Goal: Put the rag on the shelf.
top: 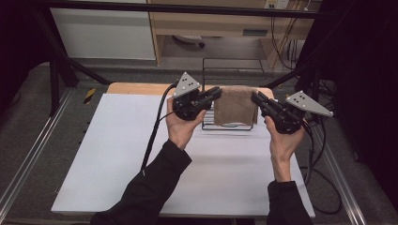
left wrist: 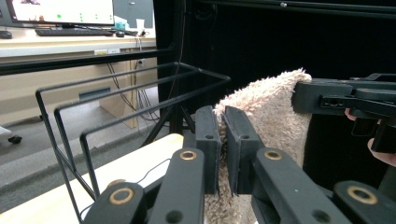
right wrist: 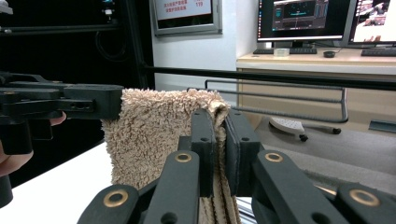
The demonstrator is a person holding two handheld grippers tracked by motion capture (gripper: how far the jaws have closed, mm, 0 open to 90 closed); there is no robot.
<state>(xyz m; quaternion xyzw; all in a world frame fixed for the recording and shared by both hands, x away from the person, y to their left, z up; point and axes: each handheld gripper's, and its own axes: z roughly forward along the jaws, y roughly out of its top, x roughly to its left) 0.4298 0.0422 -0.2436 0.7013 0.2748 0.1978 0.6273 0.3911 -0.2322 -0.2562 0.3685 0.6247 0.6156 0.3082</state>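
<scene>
Brown towel (top: 234, 106): fluffy, hangs folded, held up by its two top corners, stretched between both tools above the far edge of the worktop (top: 117, 154).
Left hand-held gripper (top: 215, 93): jaws clamped on the towel's left top corner.
Right hand-held gripper (top: 256, 98): jaws clamped on the right top corner.
Wire rack (top: 232, 70): black, on the worktop under and behind the towel.

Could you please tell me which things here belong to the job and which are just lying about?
In use: fluffy brown folded towel; black wire rack; left tongs and right tongs, both shut on it.
Lying about: white table sheet; monitors.
</scene>
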